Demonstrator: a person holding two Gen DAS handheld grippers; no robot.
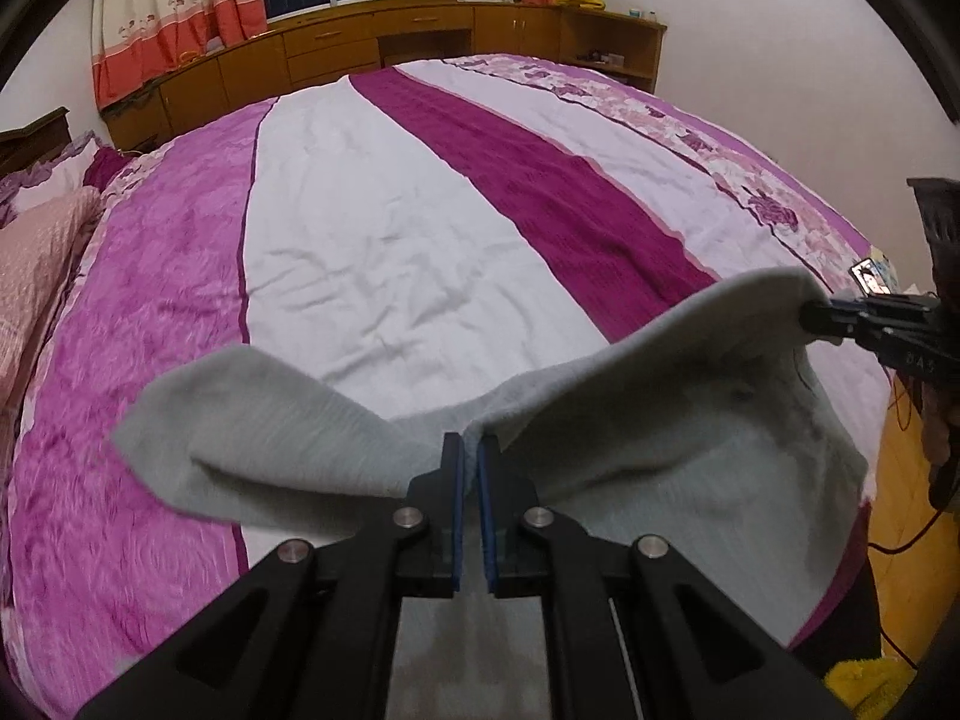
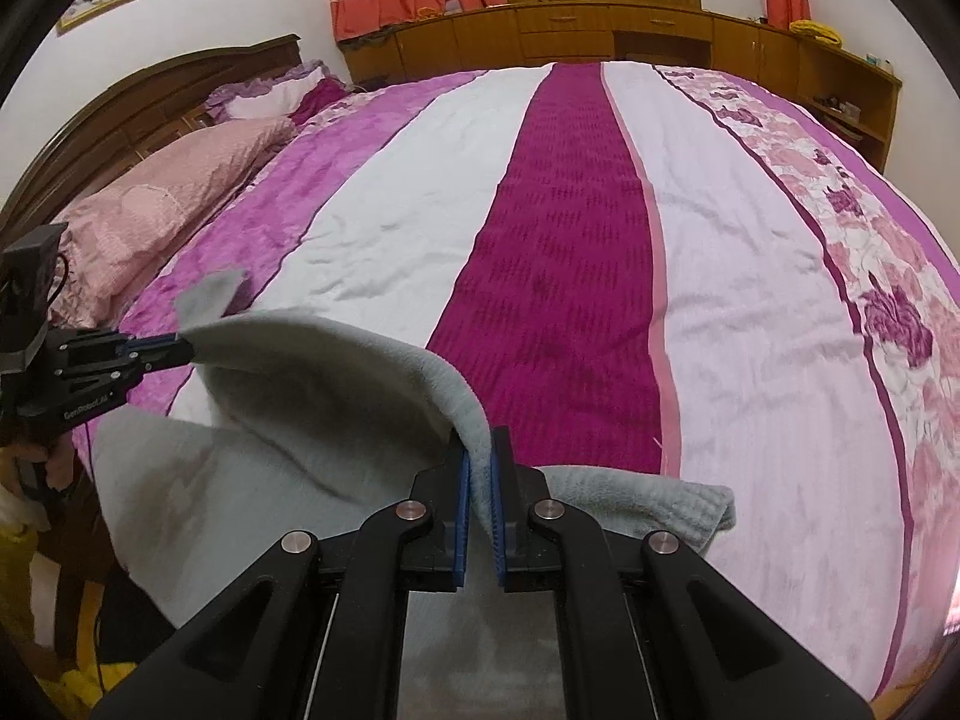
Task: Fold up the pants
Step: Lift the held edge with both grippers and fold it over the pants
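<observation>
The grey fleece pants [image 1: 690,438] hang between my two grippers above the near edge of the bed. My left gripper [image 1: 471,441] is shut on one part of their top edge; a loose flap [image 1: 240,438] sticks out to its left. My right gripper [image 2: 480,450] is shut on another part of the edge, and the pants [image 2: 288,420] sag to its left. In the left wrist view the right gripper [image 1: 807,315] shows at the right, clamping the cloth. In the right wrist view the left gripper [image 2: 186,348] shows at the left, clamping the cloth.
The bed has a striped purple, white and magenta cover [image 1: 384,228], also seen in the right wrist view [image 2: 570,240]. Pink pillows [image 2: 162,204] lie at the headboard [image 2: 120,102] on the left. Wooden cabinets [image 1: 372,48] stand under the window. Wooden floor [image 1: 906,480] lies right of the bed.
</observation>
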